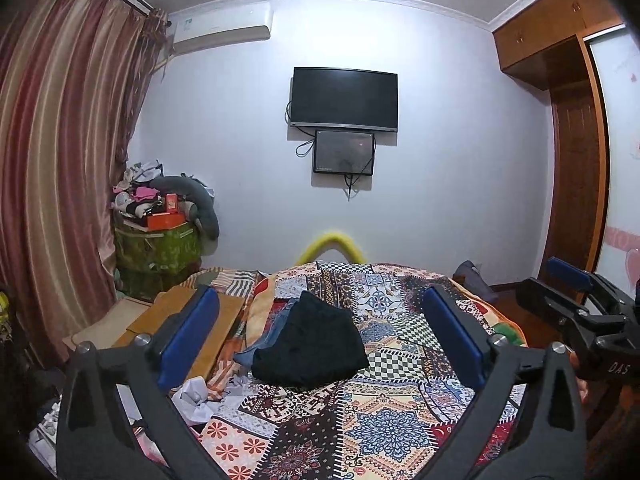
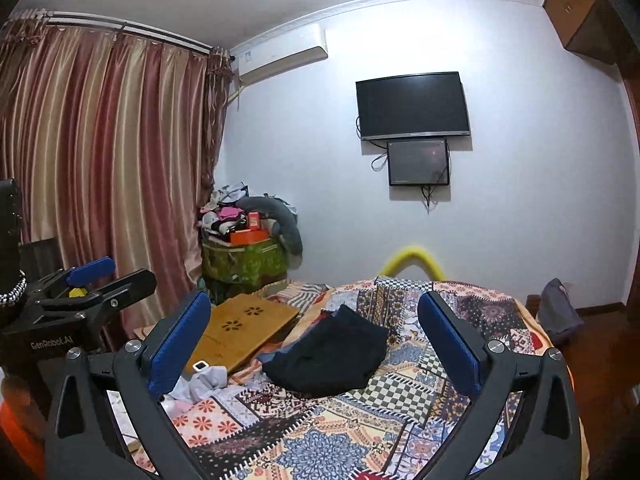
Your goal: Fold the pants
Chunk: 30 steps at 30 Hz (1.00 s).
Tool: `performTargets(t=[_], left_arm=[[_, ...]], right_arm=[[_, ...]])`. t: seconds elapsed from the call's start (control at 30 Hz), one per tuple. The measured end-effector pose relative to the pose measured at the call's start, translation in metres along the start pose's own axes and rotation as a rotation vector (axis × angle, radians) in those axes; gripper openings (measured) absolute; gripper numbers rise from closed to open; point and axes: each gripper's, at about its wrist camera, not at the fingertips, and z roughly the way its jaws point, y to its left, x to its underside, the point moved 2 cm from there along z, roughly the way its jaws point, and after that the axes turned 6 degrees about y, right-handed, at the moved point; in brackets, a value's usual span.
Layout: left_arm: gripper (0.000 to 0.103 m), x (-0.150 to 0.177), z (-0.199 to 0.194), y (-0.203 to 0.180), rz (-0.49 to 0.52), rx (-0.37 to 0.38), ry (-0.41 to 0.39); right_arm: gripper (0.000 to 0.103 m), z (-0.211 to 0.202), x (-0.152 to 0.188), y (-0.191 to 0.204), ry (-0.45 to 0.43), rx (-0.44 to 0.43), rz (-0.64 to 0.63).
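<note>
Black pants [image 1: 310, 344] lie folded in a compact bundle on the patchwork quilt [image 1: 384, 420], partly over blue jeans [image 1: 264, 340]. They also show in the right wrist view [image 2: 332, 356]. My left gripper [image 1: 320, 332] is open and empty, held above the bed with the pants seen between its blue pads [image 1: 188, 340]. My right gripper [image 2: 316, 340] is open and empty too, also raised off the bed. The right gripper also appears at the right edge of the left wrist view [image 1: 576, 304], and the left gripper at the left edge of the right wrist view [image 2: 92, 284].
A wooden lap tray [image 2: 244, 328] lies at the bed's left side, with crumpled white cloth [image 2: 208, 380] near it. A green box piled with clutter [image 2: 244, 256] stands by the curtain [image 2: 100, 168]. A TV [image 2: 412, 106] hangs on the far wall. A wardrobe [image 1: 576, 160] stands at right.
</note>
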Motion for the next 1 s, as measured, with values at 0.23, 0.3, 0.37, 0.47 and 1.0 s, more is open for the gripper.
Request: performTargets(t=[0.23,0.3,0.37,0.47,1.0], left_arm=[[0.103,0.003,0.003,0.0,0.008,0.0,0.007],[0.103,0.004,0.006,-0.001,0.009,-0.004,0.01],[0.103,0.006,0.008,-0.001,0.01,-0.004,0.016],[0.103,0.008,0.011,-0.001,0.01,-0.003,0.026],[0.103,0.012,0.026,0.006,-0.013,0.021,0.058]], right_arm=[[0.103,0.001,0.006,-0.005,0.009,0.006,0.015],[0.103,0.002,0.007,-0.006,0.015,0.007,0.019],[0.103,0.003,0.008,-0.007,0.02,0.006,0.022],[0.103,0.003,0.009,-0.007,0.022,0.011,0.022],[0.103,0.003,0.011,-0.011,0.047,0.018,0.036]])
